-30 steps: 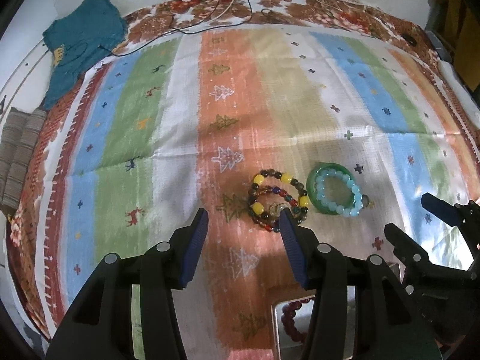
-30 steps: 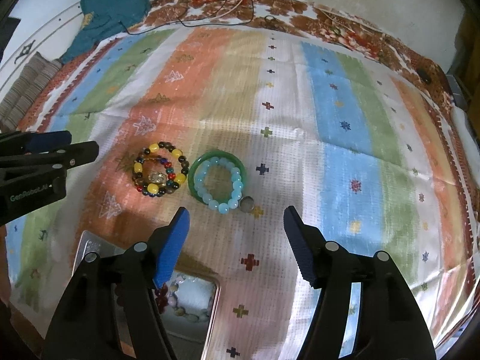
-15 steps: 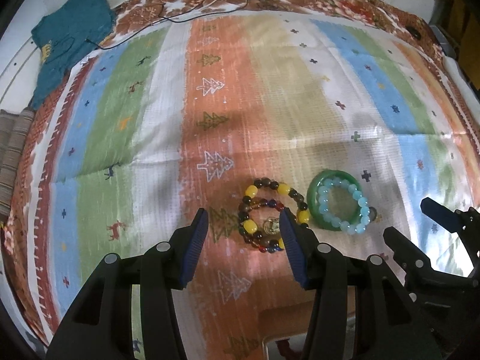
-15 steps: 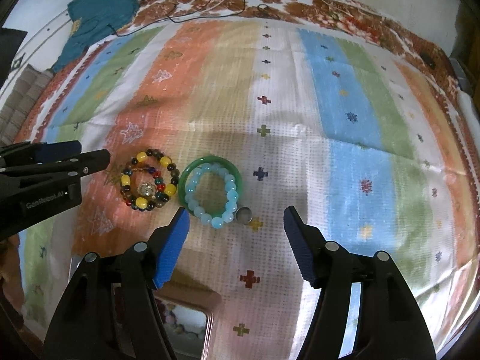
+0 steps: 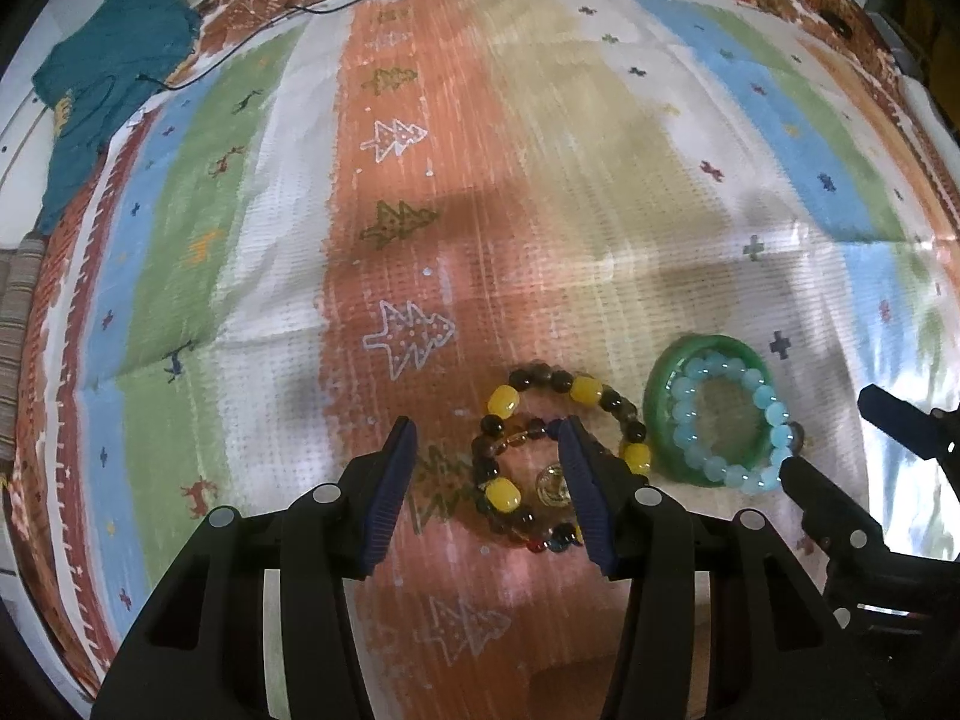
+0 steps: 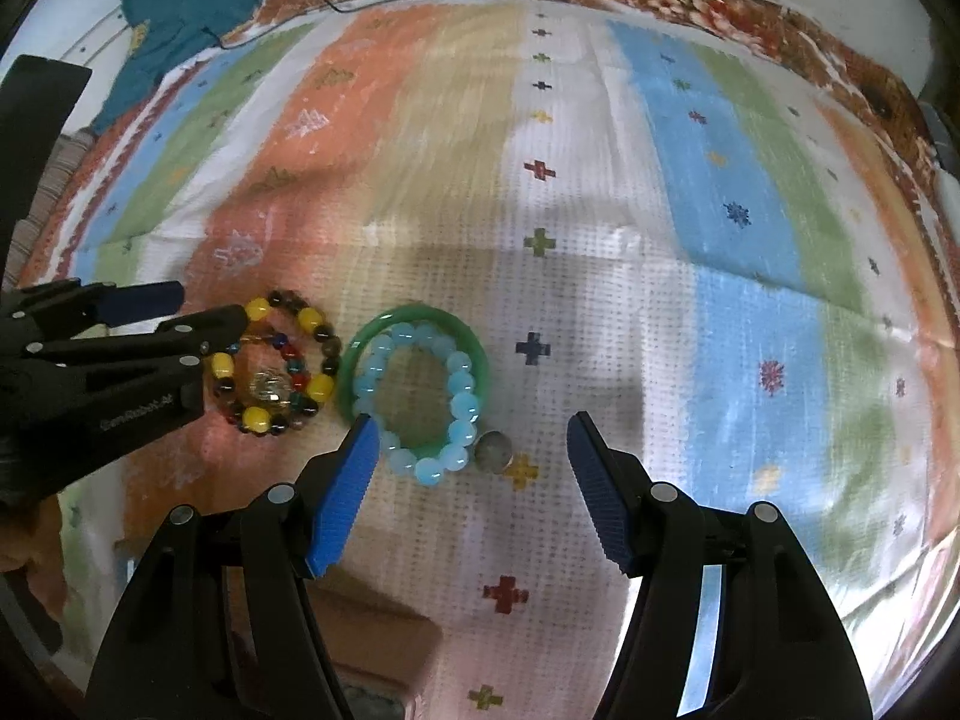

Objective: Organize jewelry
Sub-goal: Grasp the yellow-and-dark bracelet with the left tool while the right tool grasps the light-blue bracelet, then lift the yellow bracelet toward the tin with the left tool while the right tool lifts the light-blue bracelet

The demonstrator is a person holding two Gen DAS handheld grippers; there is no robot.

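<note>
Now both my tongs hang over the jewelry, nothing held yet.

My left gripper [image 5: 486,462] is about half wide and empty; the multicolour bead bracelet [image 5: 561,456] lies on the striped cloth [image 5: 420,180], partly betw. the pads, at approx. 1 o'clock from its tips. My right gripper [image 6: 471,462] is wider, also empty; the pale blue bead bracelet [image 6: 420,396] rests inside the green bangle [image 6: 420,315] at 11 o'clock, with a small grey bead [image 6: 493,450] touching it. I judge the bead strands light, floppy and rolling: pinch across one side of the strand. The bangle looks stiff, smooth, maybe brittle: grip the rim gently.
</note>
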